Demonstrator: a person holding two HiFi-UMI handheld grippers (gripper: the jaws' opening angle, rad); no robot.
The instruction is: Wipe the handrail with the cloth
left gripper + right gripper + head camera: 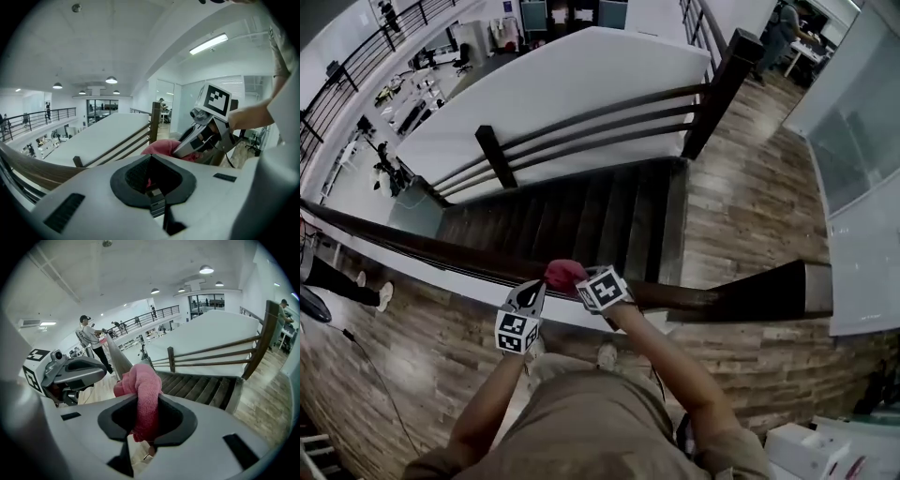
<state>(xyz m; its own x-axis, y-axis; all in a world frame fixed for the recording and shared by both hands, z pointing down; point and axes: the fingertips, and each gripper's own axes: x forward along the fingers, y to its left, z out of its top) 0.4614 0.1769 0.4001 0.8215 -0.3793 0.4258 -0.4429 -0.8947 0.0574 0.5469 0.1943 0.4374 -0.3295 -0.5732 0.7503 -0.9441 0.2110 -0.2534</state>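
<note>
Head view: cloth point(564, 274) sits on handrail point(441, 251) above stairs point(581, 216), w/ both grippers at it. Only the right gripper view shows the right gripper point(145, 397) jaws nearly closed, clamping the cloth. Left gripper view: left gripper point(149, 158) tips closed at cloth edge, red sliver btwn them.

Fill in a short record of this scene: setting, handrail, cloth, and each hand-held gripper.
Setting: landing above a staircase
Handrail: dark, running across in front of the person
Cloth: pink, bunched, at the handrail
Right hand-held gripper: jaws clamped on the cloth
Left hand-held gripper: jaws together, tips at the cloth
</note>
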